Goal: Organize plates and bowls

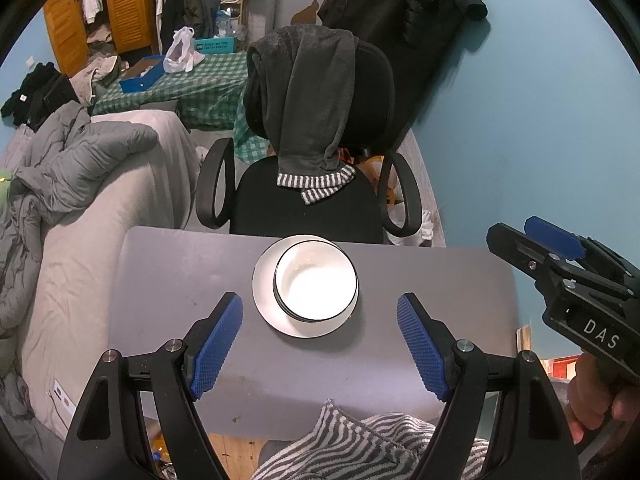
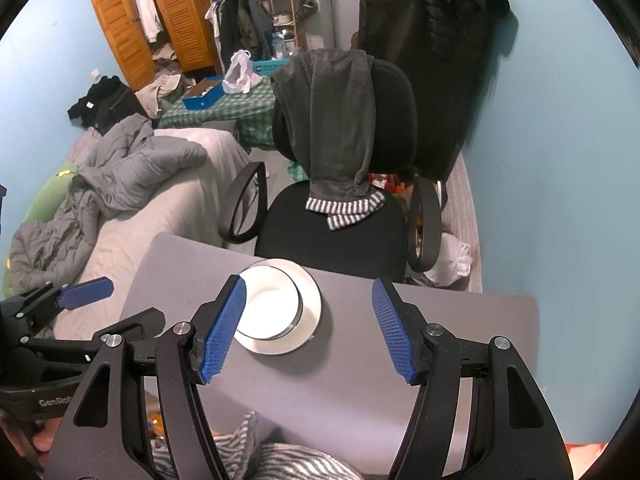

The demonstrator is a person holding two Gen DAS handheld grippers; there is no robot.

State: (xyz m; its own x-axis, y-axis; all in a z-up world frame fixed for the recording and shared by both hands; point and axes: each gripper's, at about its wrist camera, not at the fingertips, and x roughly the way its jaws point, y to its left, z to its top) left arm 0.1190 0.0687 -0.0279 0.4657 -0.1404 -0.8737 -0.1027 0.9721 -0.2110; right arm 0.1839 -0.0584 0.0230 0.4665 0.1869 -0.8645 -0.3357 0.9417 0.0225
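Note:
A white bowl (image 1: pixel 316 282) with a dark rim sits inside a white plate (image 1: pixel 266 304) near the far edge of the grey table (image 1: pixel 168 292). My left gripper (image 1: pixel 320 346) hovers above the table in front of the bowl, open with nothing between its blue pads. In the right wrist view the same bowl (image 2: pixel 272 304) and plate (image 2: pixel 310 312) lie just ahead of my right gripper (image 2: pixel 308 330), which is open and empty too. Its left pad (image 2: pixel 224 330) overlaps the bowl's left side in the picture. Each gripper shows at the edge of the other's view, the right gripper (image 1: pixel 560 252) and the left gripper (image 2: pixel 80 292).
A black office chair (image 1: pixel 312 160) draped with a grey garment stands just beyond the table. A bed with a grey duvet (image 1: pixel 80 168) runs along the left. The blue wall (image 1: pixel 540 120) is on the right. Striped fabric (image 1: pixel 360 440) lies at the table's near edge.

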